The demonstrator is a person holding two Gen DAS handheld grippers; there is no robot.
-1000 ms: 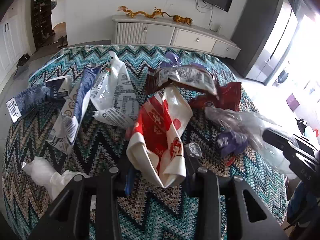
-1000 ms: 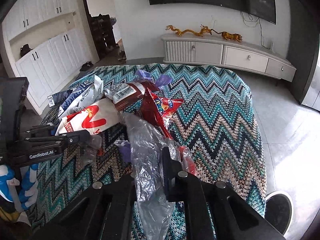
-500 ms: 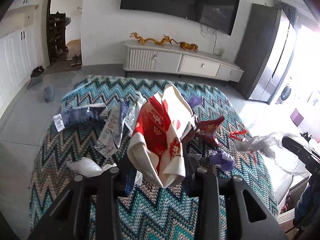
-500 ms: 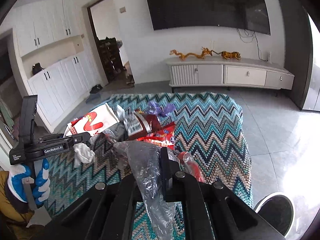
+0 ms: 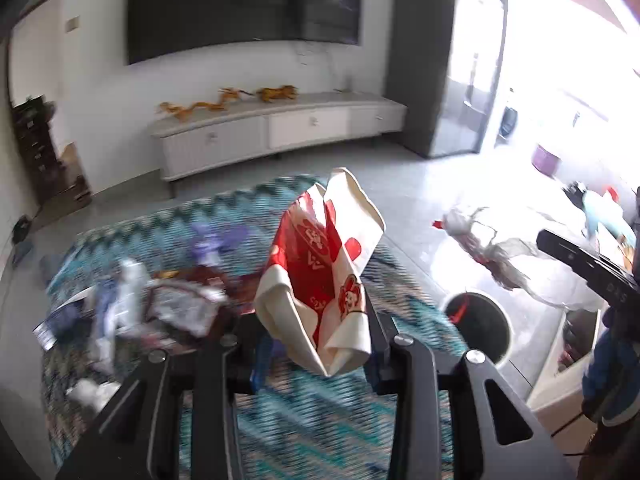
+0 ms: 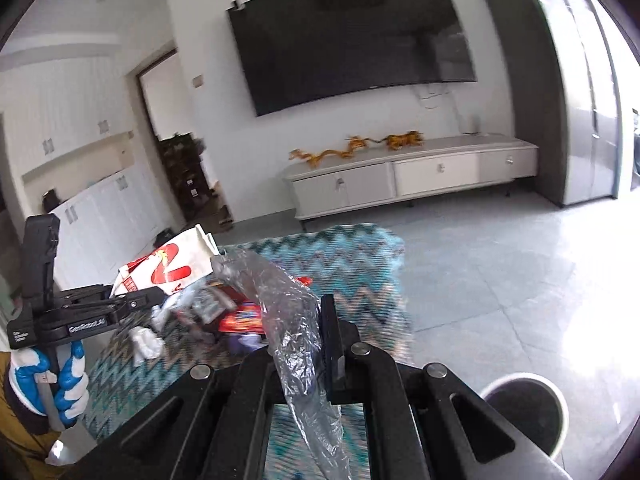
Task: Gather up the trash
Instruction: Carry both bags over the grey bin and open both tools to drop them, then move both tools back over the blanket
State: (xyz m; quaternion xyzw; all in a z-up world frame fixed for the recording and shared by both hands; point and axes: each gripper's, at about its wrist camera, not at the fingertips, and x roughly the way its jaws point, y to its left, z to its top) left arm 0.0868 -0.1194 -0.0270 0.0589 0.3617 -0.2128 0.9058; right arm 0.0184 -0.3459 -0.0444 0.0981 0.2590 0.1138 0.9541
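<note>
My left gripper (image 5: 316, 344) is shut on a red and white paper bag (image 5: 324, 264), held up above the zigzag blanket (image 5: 304, 416). The same bag (image 6: 176, 264) shows at the left of the right wrist view, in the left gripper (image 6: 156, 300), which a gloved hand (image 6: 60, 384) holds. My right gripper (image 6: 296, 344) is shut on a crumpled clear plastic bag (image 6: 284, 304); that bag (image 5: 492, 248) hangs at the right of the left wrist view. More wrappers (image 5: 176, 300) lie in a heap on the blanket. A round bin (image 5: 478, 330) stands on the floor to the right.
The bin's rim (image 6: 532, 408) shows at the lower right of the right wrist view. A white TV cabinet (image 5: 280, 132) runs along the far wall under a black screen (image 6: 352, 40). Grey tiled floor (image 6: 500, 272) surrounds the blanket. A tall grey cabinet (image 5: 436, 60) stands at right.
Both grippers have risen and swung right with their loads; the wrapper heap has dropped lower and to the left, and the round bin has come into view in both.
</note>
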